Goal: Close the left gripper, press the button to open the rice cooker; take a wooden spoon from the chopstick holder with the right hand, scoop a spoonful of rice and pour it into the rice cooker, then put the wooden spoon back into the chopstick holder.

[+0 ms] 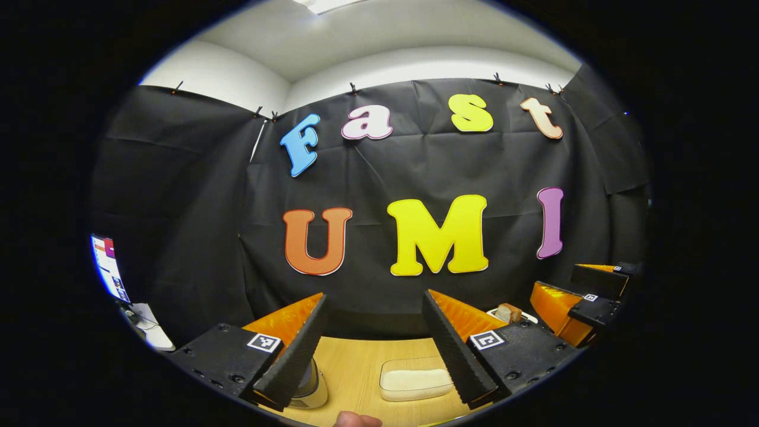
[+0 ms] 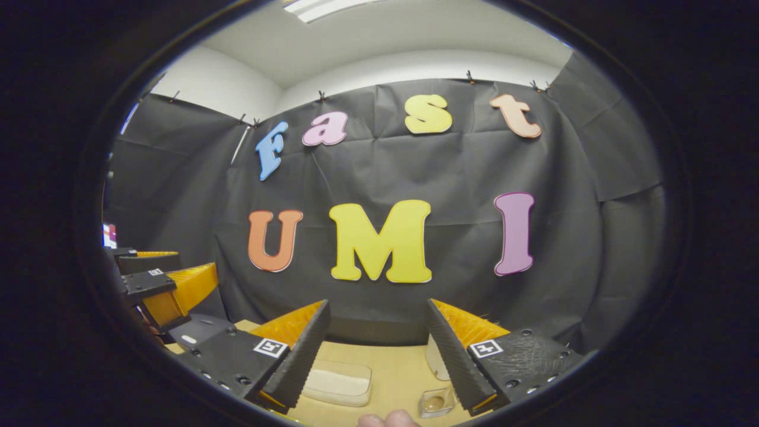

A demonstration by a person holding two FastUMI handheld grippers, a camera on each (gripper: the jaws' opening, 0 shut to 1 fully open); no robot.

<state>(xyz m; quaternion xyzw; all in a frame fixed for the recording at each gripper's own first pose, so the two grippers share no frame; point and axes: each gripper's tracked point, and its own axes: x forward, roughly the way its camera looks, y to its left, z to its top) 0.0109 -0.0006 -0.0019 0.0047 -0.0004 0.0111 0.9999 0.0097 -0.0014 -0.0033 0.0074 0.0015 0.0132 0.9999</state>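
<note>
My left gripper (image 1: 375, 303) is held open above the wooden table (image 1: 356, 362), with a shallow white tray of rice (image 1: 415, 379) lying below the gap. A rounded white and silver appliance, likely the rice cooker (image 1: 313, 386), peeks out behind its left finger. Farther right is my right gripper (image 1: 584, 292), and beside it a wooden piece (image 1: 509, 312) stands up from a white holder. In the right gripper view, my right gripper (image 2: 378, 305) is open over the table (image 2: 391, 370). The rice tray (image 2: 338, 381) lies low left, and a white holder (image 2: 436, 359) stands behind the right finger. My left gripper (image 2: 161, 276) is at the far left.
A small clear container (image 2: 436, 402) sits near the table's front edge. A person's fingertip (image 1: 356, 420) shows at the bottom, and also fingertips (image 2: 385, 420) in the right gripper view. A lit monitor (image 1: 109, 267) stands at the far left beyond the booth wall.
</note>
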